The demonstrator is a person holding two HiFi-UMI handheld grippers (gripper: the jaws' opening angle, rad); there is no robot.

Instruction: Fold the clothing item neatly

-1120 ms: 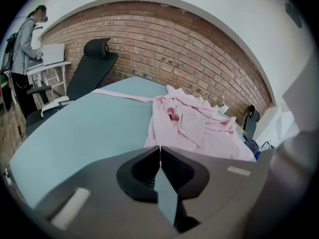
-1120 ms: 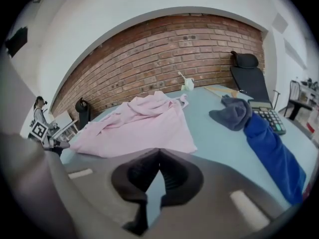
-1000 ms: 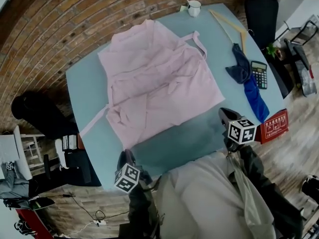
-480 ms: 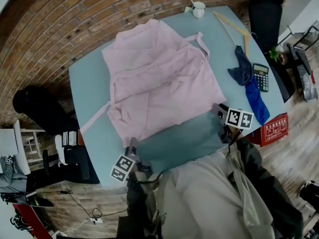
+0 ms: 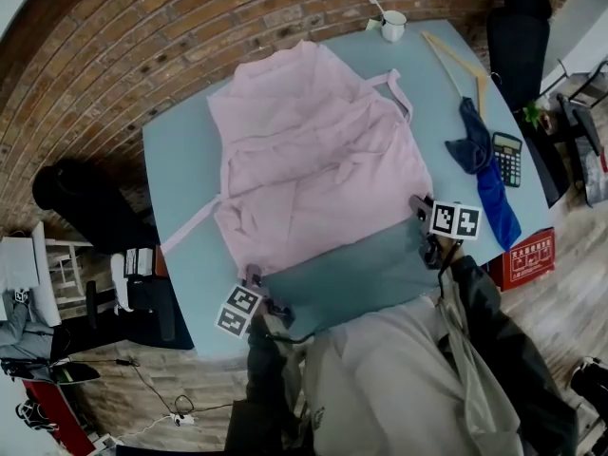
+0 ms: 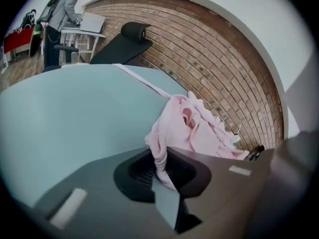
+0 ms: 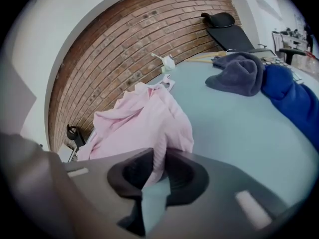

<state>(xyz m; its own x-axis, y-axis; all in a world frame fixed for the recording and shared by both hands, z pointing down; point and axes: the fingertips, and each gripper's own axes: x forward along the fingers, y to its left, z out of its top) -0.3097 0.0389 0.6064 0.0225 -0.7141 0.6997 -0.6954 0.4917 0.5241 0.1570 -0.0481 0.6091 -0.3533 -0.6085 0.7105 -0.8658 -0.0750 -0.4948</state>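
A pink robe-like garment (image 5: 323, 179) lies spread on the blue-grey table (image 5: 180, 160), its belt strap (image 5: 190, 228) trailing left. My left gripper (image 5: 253, 275) is at the near-left hem corner. In the left gripper view its jaws (image 6: 160, 166) are closing, with a bunched fold of the pink garment (image 6: 189, 128) pinched between them. My right gripper (image 5: 419, 203) is at the near-right hem corner. Its jaws (image 7: 157, 171) are closing too, with a fold of the pink garment (image 7: 139, 123) squeezed between them.
At the table's far right stand a white mug (image 5: 392, 25) and a wooden hanger (image 5: 456, 60). A dark and bright blue cloth (image 5: 484, 169) and a calculator (image 5: 508, 158) lie along the right edge. A red box (image 5: 532, 255) sits on the floor below.
Both grippers moved forward from the table's near edge to the garment's near hem. Their jaws now have pink fabric between them.
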